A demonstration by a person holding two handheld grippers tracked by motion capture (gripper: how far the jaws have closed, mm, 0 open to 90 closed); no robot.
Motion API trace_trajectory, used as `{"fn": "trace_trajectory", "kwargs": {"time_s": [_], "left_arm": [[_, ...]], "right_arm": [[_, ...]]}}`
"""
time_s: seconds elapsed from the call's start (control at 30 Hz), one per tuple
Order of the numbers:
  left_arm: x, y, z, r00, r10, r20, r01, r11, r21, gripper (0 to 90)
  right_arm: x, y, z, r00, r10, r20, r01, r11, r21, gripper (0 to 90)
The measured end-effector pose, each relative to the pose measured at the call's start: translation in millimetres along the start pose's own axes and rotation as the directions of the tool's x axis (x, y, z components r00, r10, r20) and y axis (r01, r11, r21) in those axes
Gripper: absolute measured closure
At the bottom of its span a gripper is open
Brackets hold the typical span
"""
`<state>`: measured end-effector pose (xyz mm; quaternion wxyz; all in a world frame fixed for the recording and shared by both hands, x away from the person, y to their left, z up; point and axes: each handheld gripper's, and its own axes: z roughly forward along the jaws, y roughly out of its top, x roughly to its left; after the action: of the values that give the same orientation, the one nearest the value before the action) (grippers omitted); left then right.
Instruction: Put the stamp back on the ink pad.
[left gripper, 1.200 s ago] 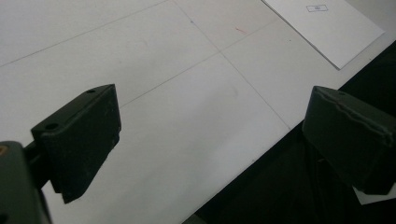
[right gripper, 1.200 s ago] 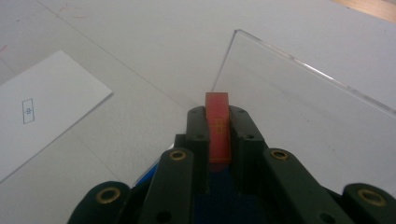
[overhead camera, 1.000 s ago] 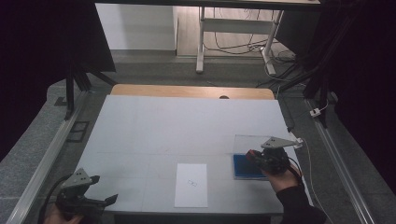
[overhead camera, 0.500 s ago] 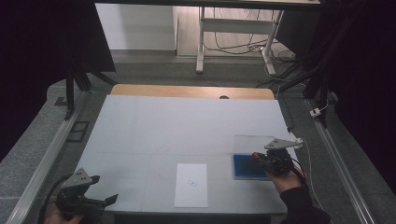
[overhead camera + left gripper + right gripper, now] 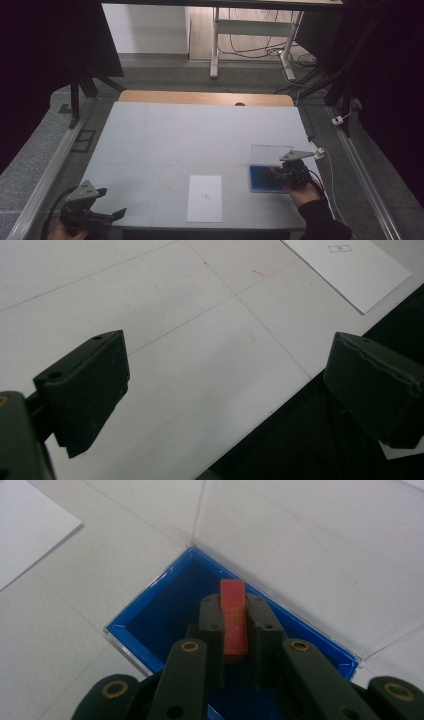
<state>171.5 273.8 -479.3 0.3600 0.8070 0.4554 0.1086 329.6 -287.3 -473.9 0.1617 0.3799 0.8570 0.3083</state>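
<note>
The left gripper (image 5: pixel 100 216) sits low at the near left corner of the white table (image 5: pixel 200 135), held in a hand (image 5: pixel 57 231) whose knuckles just show at the bottom edge of the high view. Its jaws are spread wide with nothing between them; in the left gripper view they frame bare tabletop and the table's near edge, one jaw over the white surface and the other out past the edge over the dark floor. Ahead of this gripper and off to its right lies a white sheet of paper (image 5: pixel 205 198) with a small printed mark, flat on the table near the front edge; the same sheet's corner shows at the top right of the left gripper view (image 5: pixel 350 267). Further right, well apart from the sheet, the right gripper (image 5: pixel 281 175) reaches over a shallow blue box (image 5: pixel 260 177) with a clear hinged lid (image 5: pixel 270 154) standing open behind it. In the right gripper view its jaws are pressed together on a small red block (image 5: pixel 233 617) with faint markings, which stands upright between them, its top end poking out past the jaw tips. The block is directly above the blue floor of the box (image 5: pixel 165 620); whether it touches that floor I cannot tell.
</note>
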Motion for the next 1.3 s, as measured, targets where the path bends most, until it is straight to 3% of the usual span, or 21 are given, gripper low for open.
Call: {"fn": "trace_trajectory", "kwargs": {"time_s": [0.3,0.7,0.93,1.3], "left_arm": [[0.0,0.0,0.0,1.0,0.0,-0.001,0.0,1.0,0.0,4.9],[0.0,0.0,0.1,1.0,0.0,-0.001,0.0,1.0,0.0,4.9],[0.1,0.0,0.0,1.0,0.0,-0.001,0.0,1.0,0.0,4.9],[0.2,0.0,-0.1,1.0,-0.002,-0.002,0.002,1.0,-0.002,4.9]], "right_arm": [[-0.2,-0.8,4.8,1.0,-0.001,-0.005,0.001,1.0,0.03,80.0],[-0.9,0.1,2.7,0.9999,0.013,-0.001,-0.013,1.0,0.013,78.7],[-0.4,1.9,-2.6,0.9997,0.026,0.002,-0.026,0.999,-0.02,73.0],[3.1,4.4,-11.1,0.9986,0.051,0.011,-0.05,0.996,-0.071,53.7]]}}
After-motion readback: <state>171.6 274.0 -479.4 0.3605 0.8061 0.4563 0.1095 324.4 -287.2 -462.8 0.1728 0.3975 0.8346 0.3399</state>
